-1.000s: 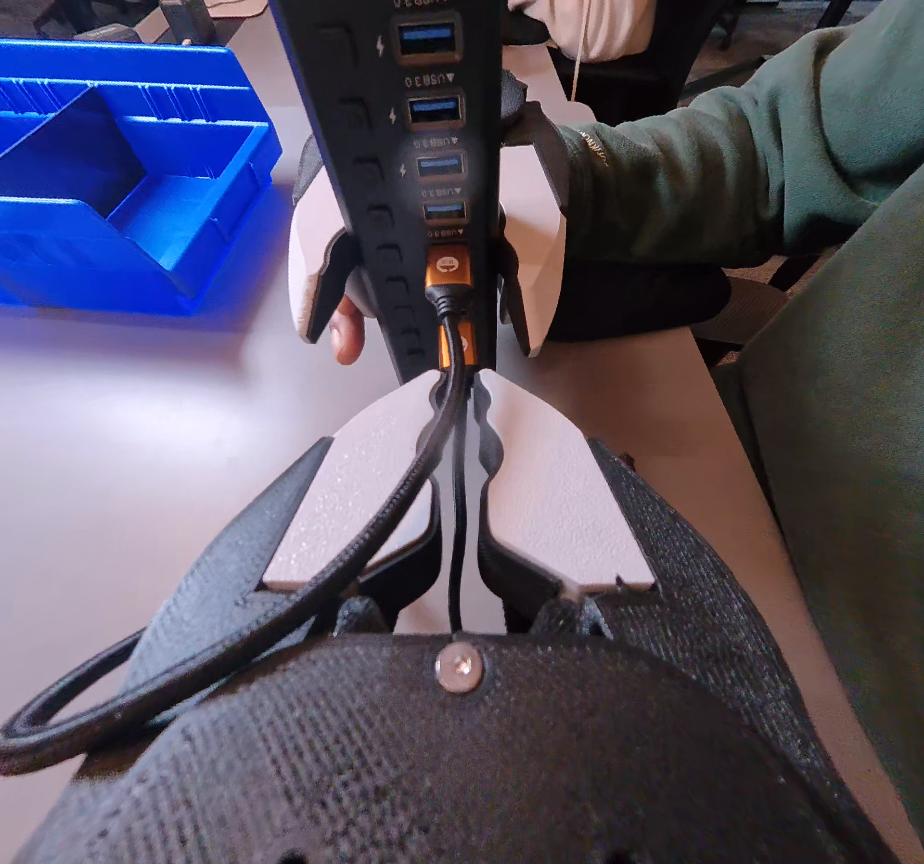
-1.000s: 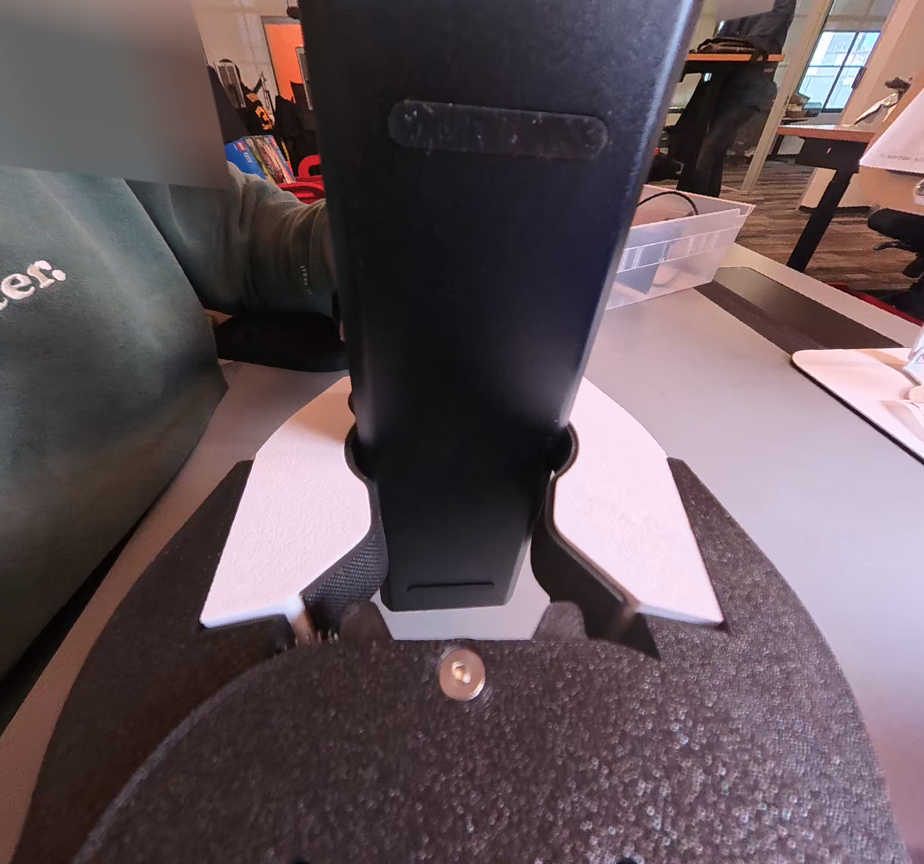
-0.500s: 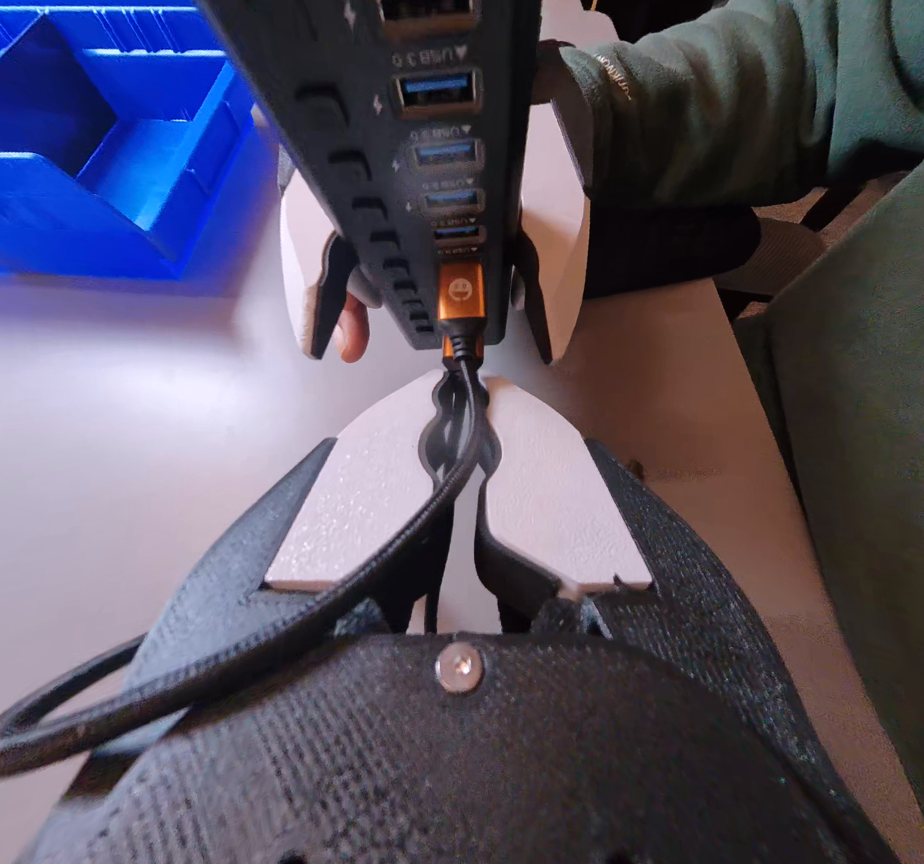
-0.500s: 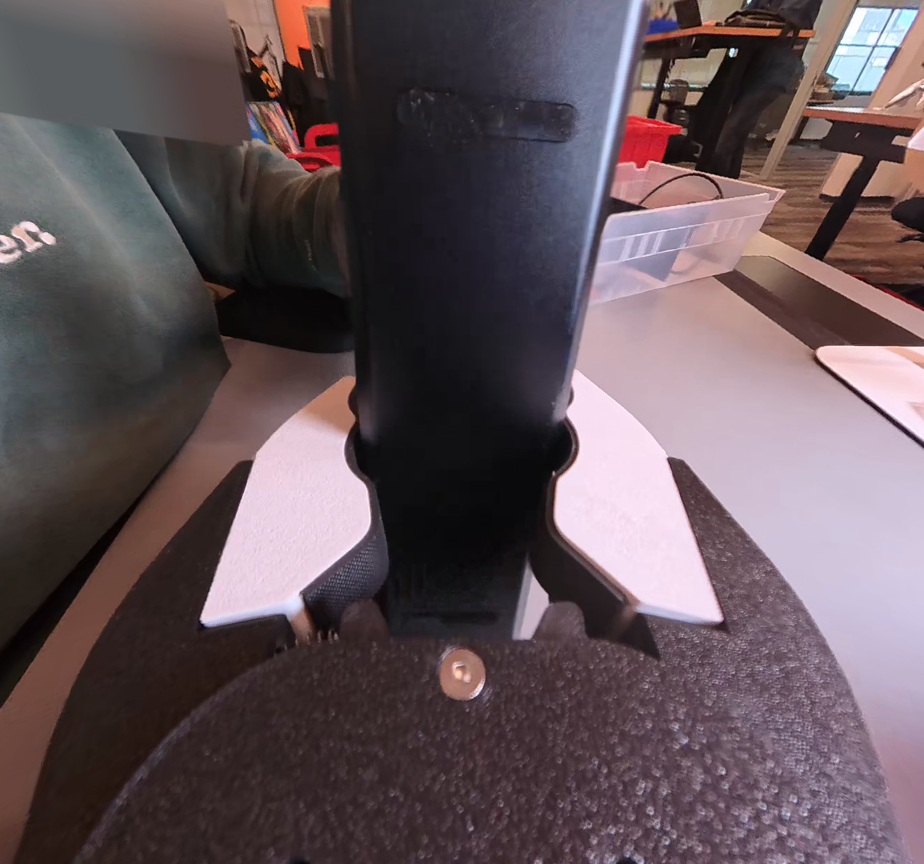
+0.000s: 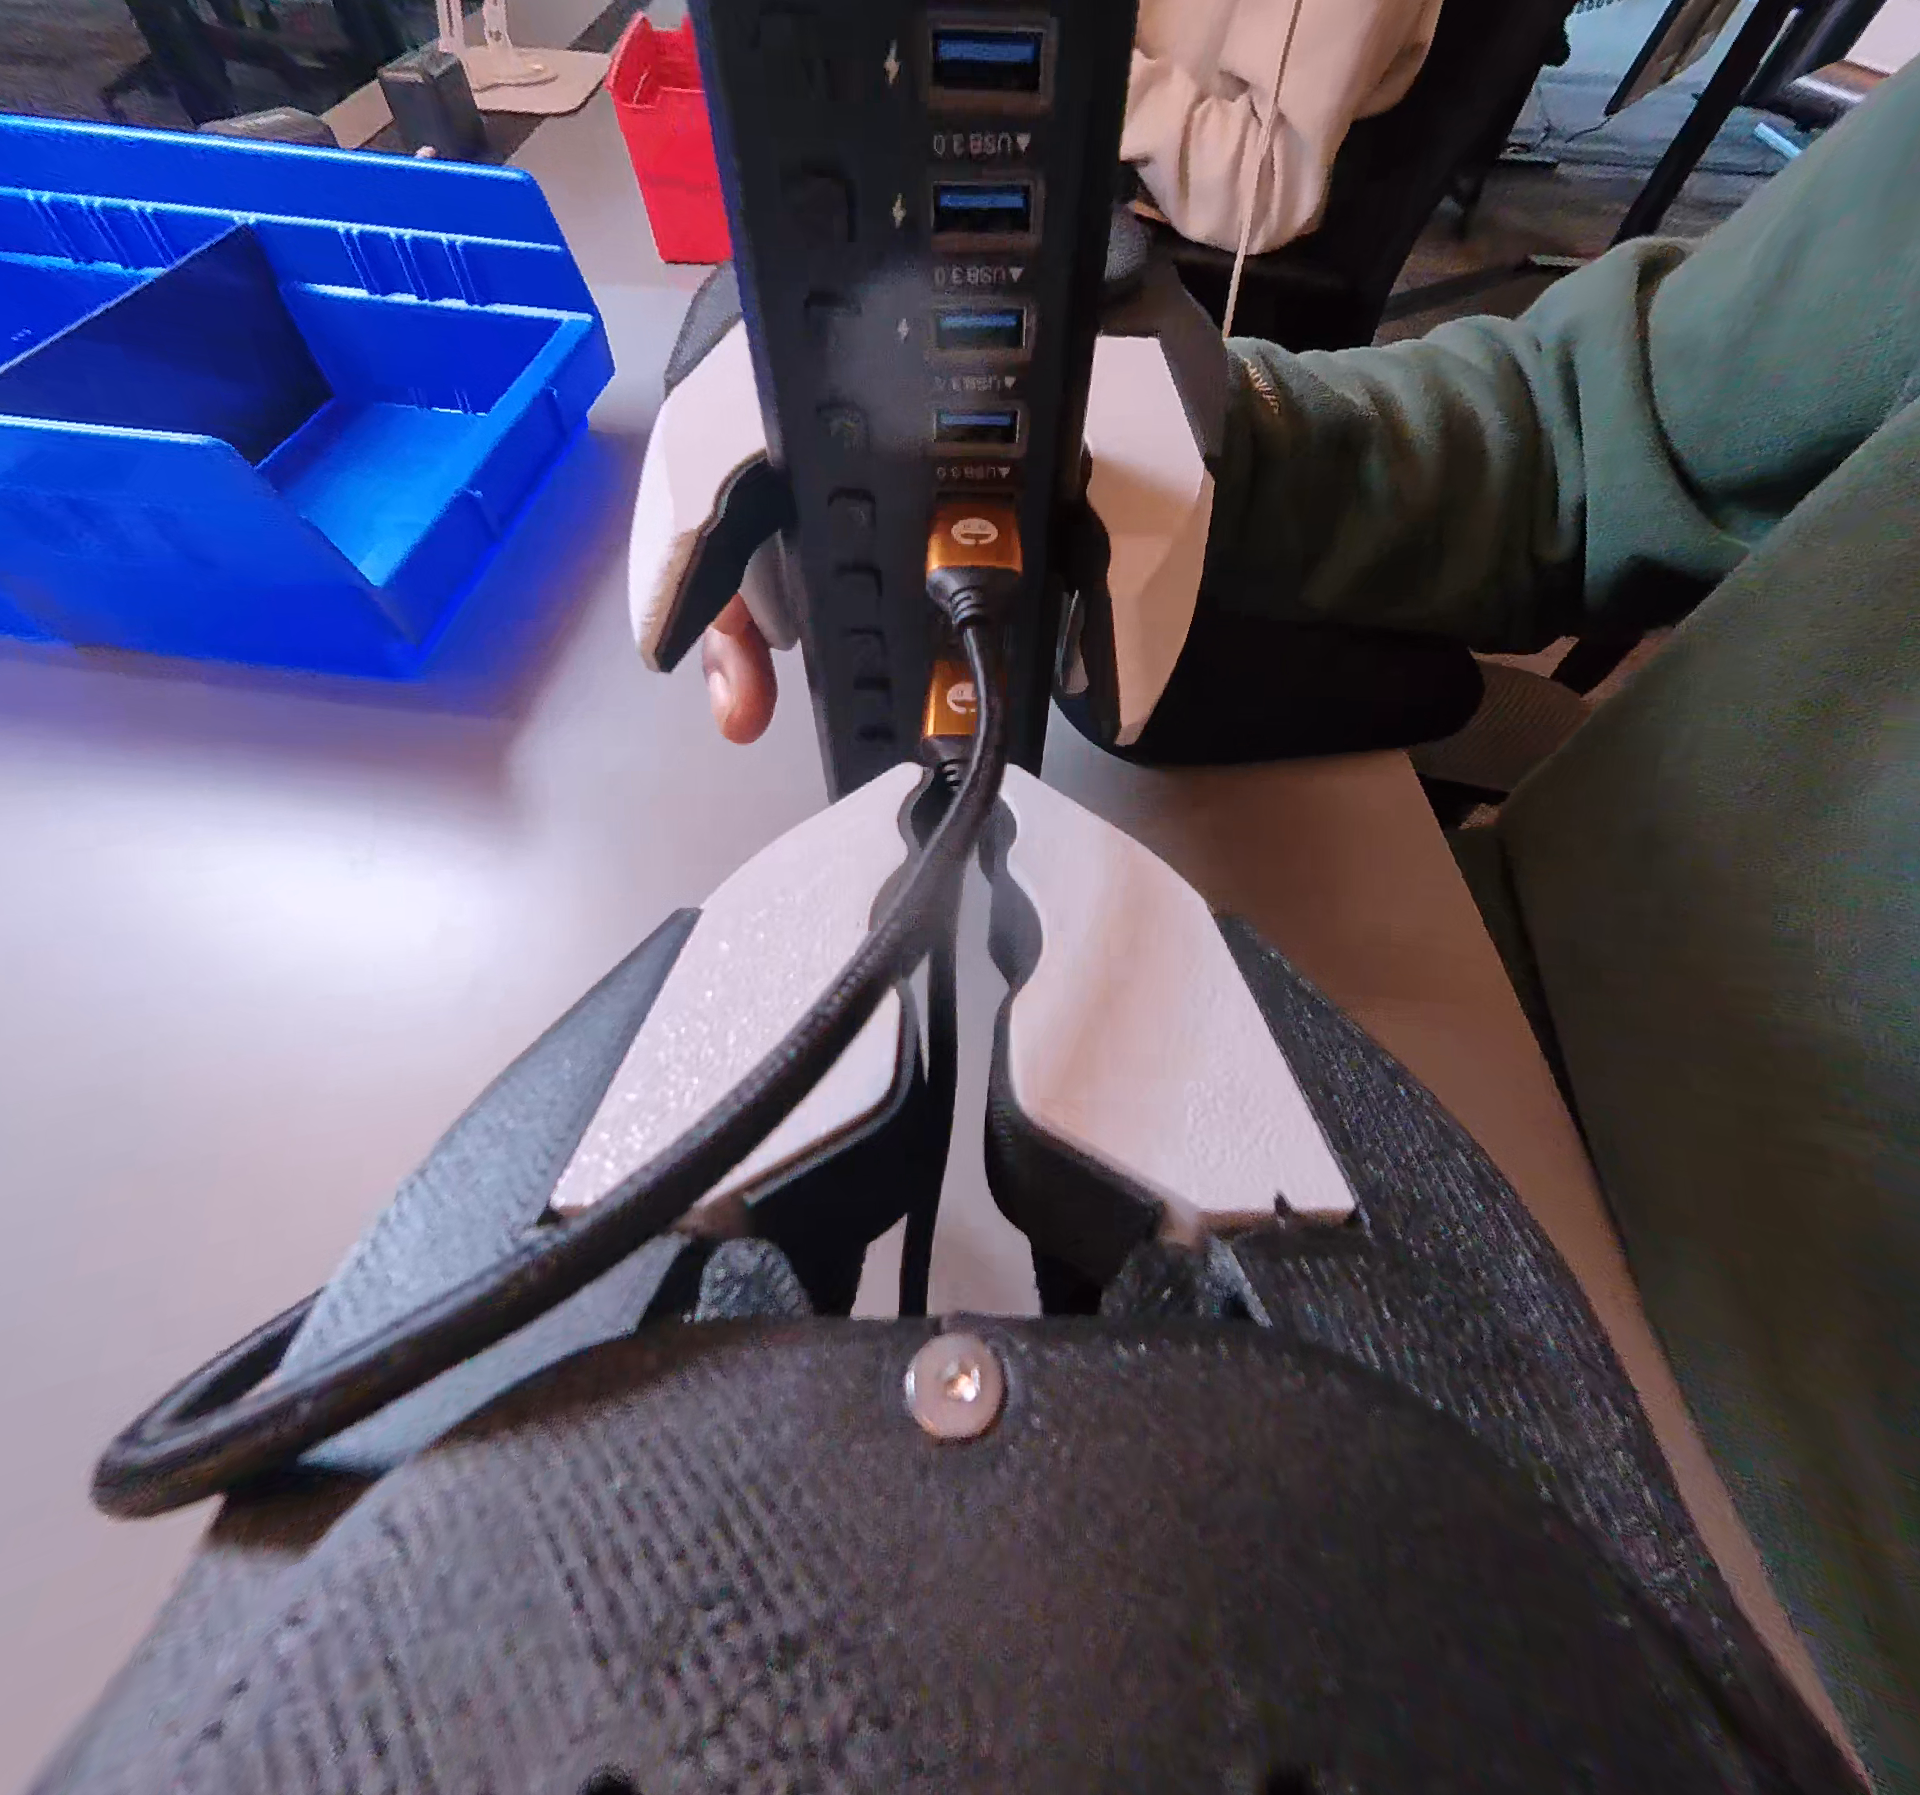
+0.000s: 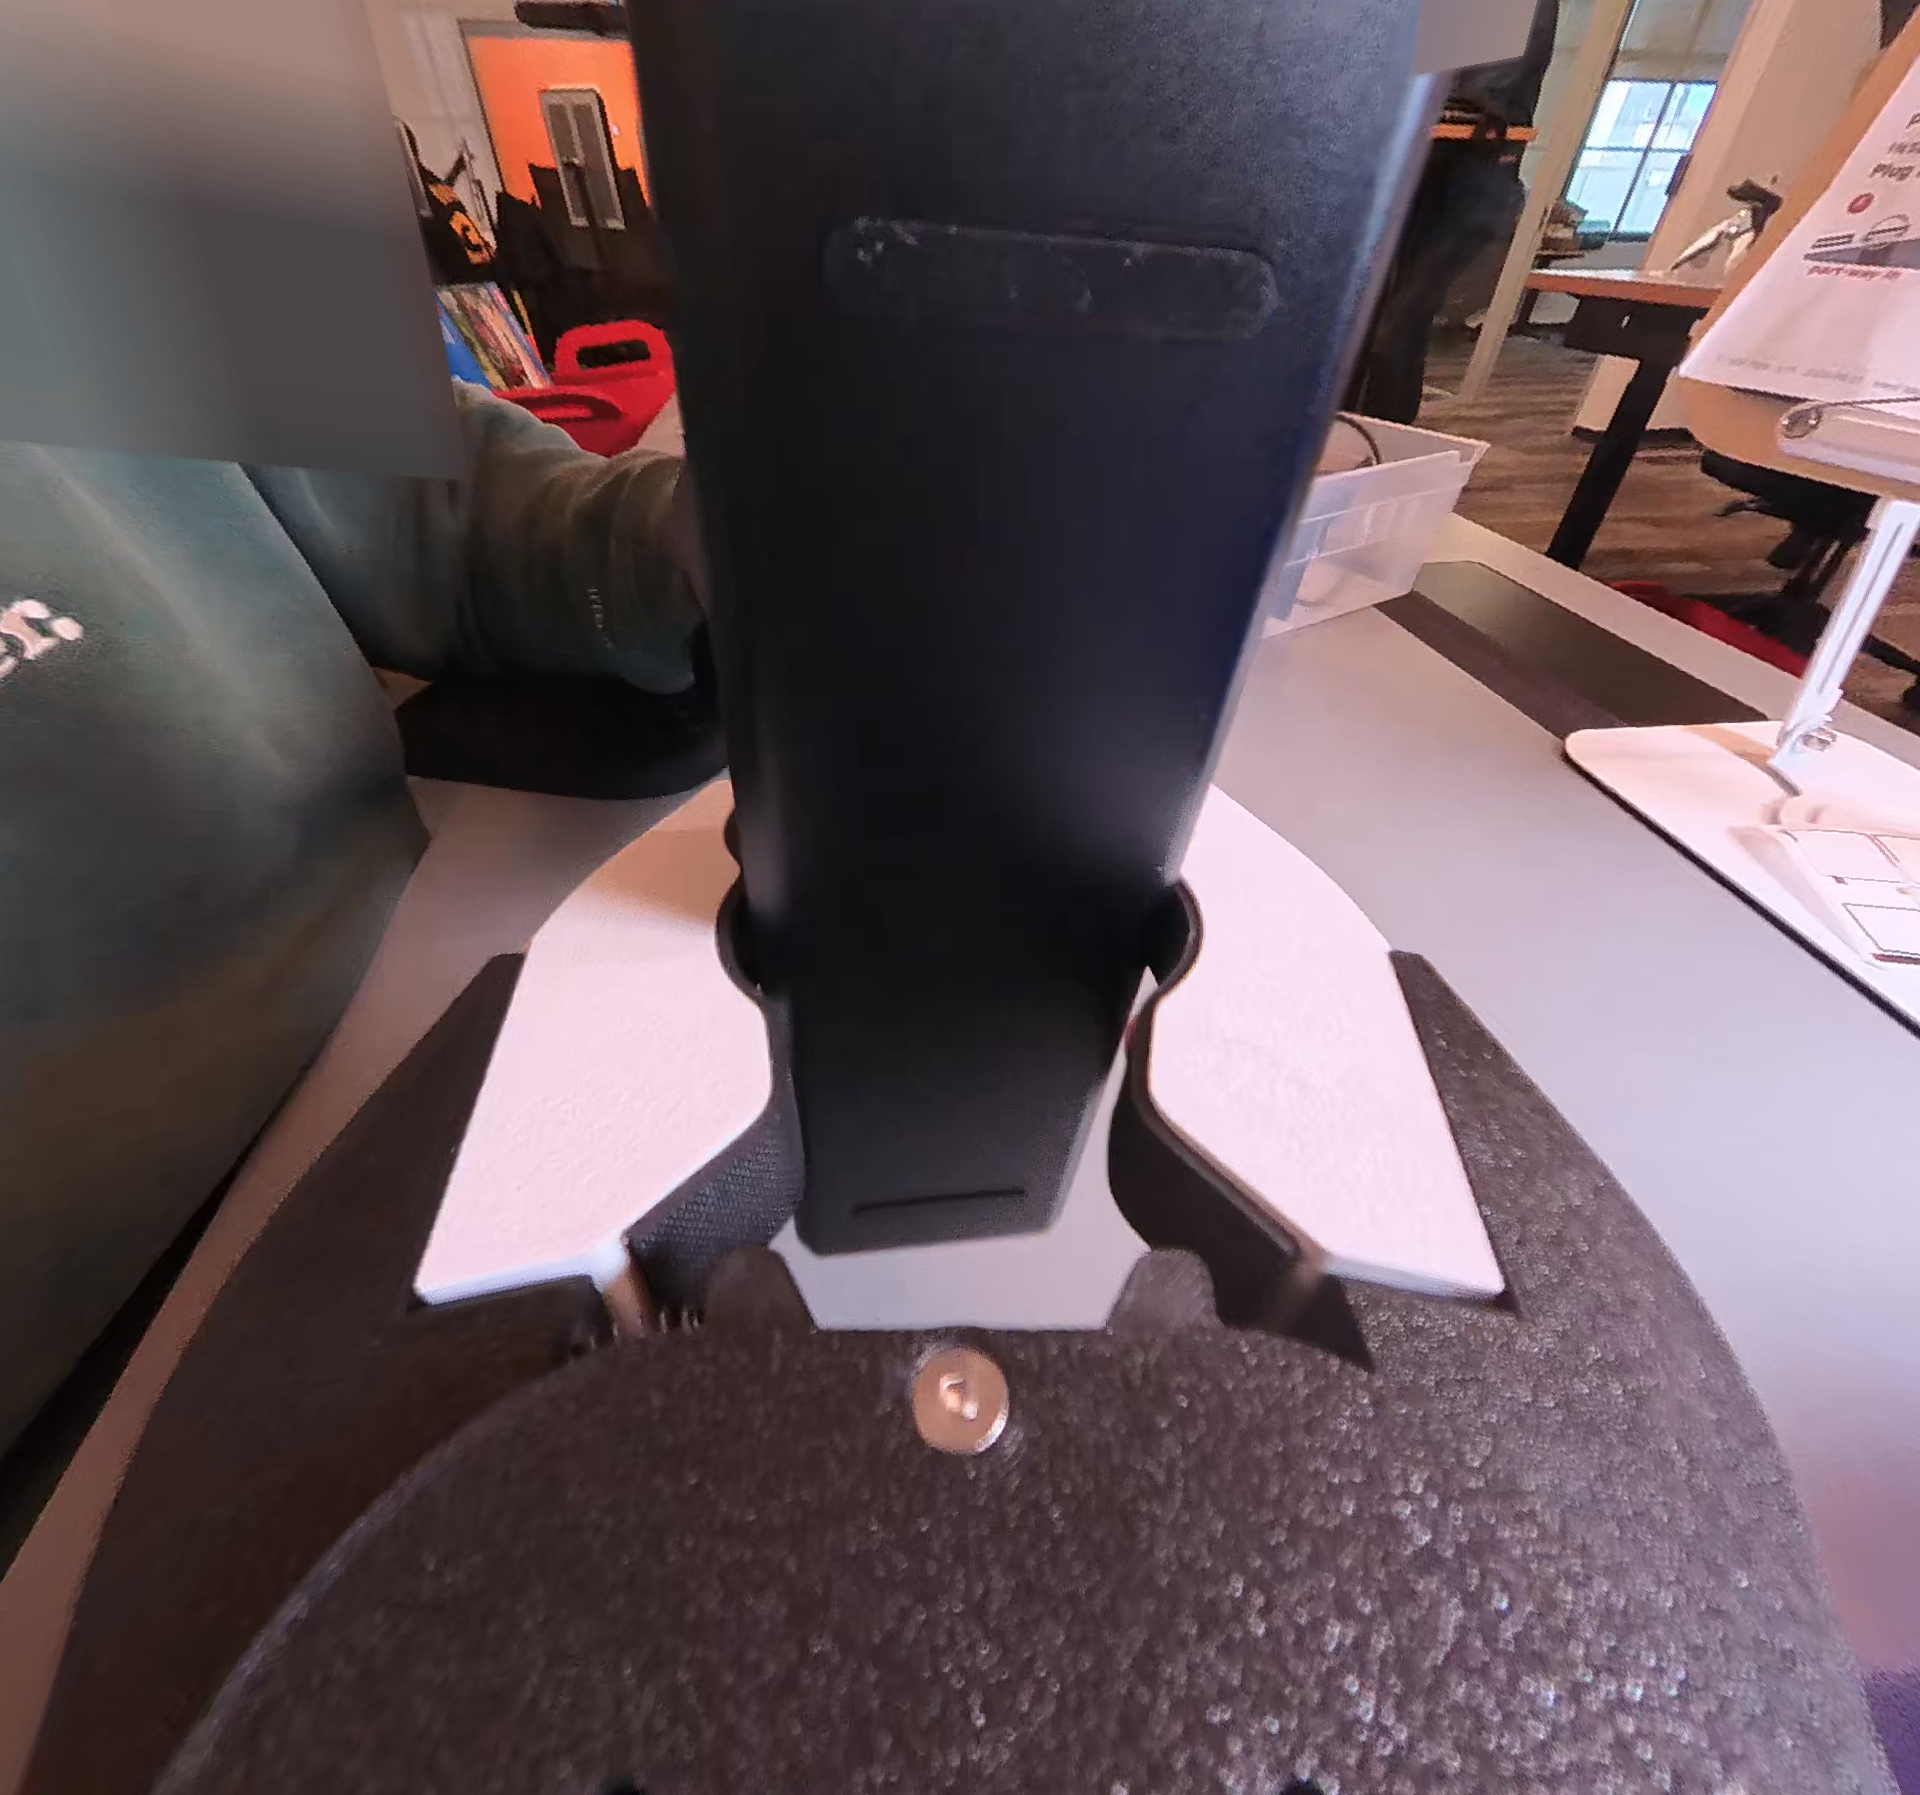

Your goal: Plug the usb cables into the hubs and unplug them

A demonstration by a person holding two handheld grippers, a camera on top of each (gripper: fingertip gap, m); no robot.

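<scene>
The worktop (image 5: 312, 914) is a smooth, pale grey surface. At its left sits a blue divided bin (image 5: 260, 395); behind the bin are a red container (image 5: 665, 156) and a clear stand (image 5: 499, 72) at the far edge. Dark desk legs and chairs fill the room beyond.

At centre, the black USB hub (image 5: 894, 291) stands upright, its blue ports in a vertical row. The right gripper (image 5: 914, 561) grasps the hub from behind, one white finger against each side. Two orange USB plugs (image 5: 971, 540) occupy the lowest ports. The left gripper (image 5: 951, 810) is clenched on the cable of the lower plug, just below the hub. The black braided cable (image 5: 810, 1028) from the upper plug runs down across the left finger and loops off to the lower left.

In the right wrist view, the plain back of the hub fills the centre. A green sleeve (image 6: 561, 540) lies left of it. Right of it, the worktop carries a clear plastic bin (image 6: 1361, 530), a dark mat (image 6: 1558, 665) and a white-based sign holder (image 6: 1766, 779). An orange wall and windows stand behind.
</scene>
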